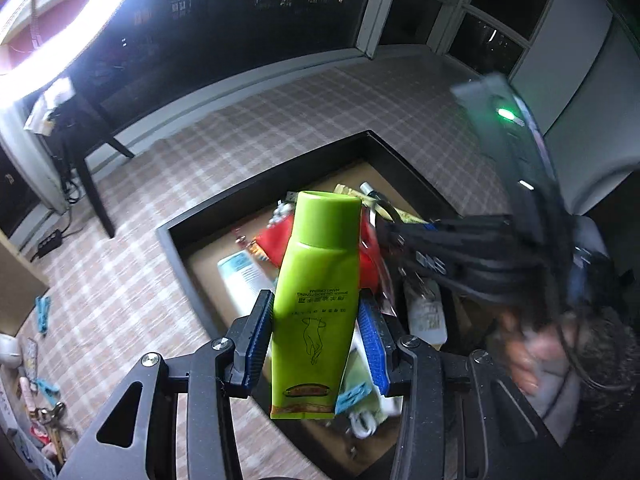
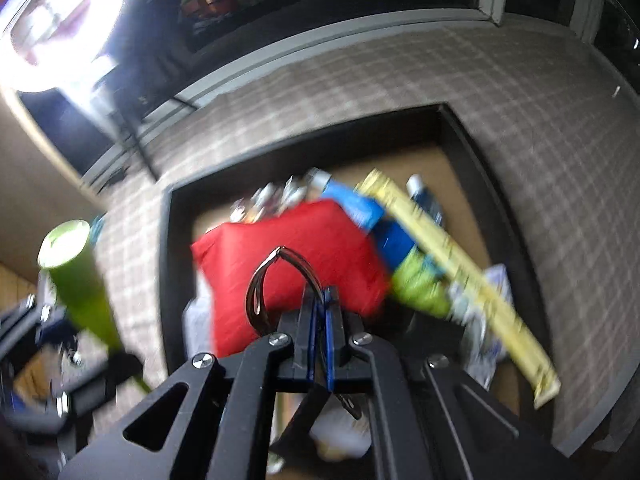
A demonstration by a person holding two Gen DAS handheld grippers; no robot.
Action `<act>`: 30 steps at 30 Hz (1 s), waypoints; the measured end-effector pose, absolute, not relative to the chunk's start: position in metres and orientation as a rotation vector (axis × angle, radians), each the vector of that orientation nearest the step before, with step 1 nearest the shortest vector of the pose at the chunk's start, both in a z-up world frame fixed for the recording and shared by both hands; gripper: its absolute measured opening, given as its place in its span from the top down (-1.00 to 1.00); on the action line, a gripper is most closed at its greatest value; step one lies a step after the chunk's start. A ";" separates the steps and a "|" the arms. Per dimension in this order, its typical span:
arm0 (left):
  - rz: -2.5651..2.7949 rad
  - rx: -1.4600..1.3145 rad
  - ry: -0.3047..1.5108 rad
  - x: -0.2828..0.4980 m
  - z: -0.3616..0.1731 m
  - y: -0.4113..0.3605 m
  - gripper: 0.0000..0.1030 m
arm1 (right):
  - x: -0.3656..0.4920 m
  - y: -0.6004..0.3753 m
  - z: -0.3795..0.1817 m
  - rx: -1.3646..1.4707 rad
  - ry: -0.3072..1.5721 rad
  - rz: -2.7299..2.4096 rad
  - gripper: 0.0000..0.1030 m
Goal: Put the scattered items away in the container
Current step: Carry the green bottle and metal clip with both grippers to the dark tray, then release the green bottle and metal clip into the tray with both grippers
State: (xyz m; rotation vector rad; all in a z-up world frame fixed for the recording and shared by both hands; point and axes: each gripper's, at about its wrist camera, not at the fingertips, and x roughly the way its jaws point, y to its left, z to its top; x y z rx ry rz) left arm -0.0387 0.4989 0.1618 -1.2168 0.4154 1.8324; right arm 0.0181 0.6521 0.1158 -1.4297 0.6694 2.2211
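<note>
Gripper point(image 1: 316, 344) around glossy green tube point(image 1: 318, 280)

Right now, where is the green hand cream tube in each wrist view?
Left wrist: green tube at centre, upright, clamped in the left gripper, cap up, in front of the tray.
Right wrist: green tube at far left, tilted, beside the tray.
Shared landmark: the red pouch inside the black tray.
</note>
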 end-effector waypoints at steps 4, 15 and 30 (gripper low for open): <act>1.803 -1.220 0.426 -0.034 0.158 0.516 0.23 | 0.010 0.672 0.110 -1.424 0.669 2.193 0.93; 1.759 -1.263 0.502 -0.017 0.147 0.540 0.16 | 0.037 0.693 0.118 -1.496 0.614 2.173 0.69; 1.964 -1.257 0.435 -0.051 0.162 0.437 0.16 | 0.029 0.618 0.141 -1.455 0.607 2.354 0.53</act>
